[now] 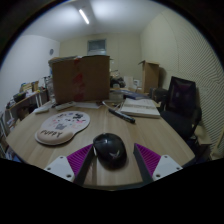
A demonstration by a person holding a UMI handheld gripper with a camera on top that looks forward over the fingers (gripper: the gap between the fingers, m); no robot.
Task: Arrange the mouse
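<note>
A: Where is the mouse seen?
B: On the tabletop, between the spread fingers of the hand-held gripper; no pinch is observed. A round mat is noted nearby.

mouse between spread fingers, table

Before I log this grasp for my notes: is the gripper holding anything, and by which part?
Nothing is clearly held. The black mouse rests on the wooden table between the open gripper fingers, with gaps at both sides.
</note>
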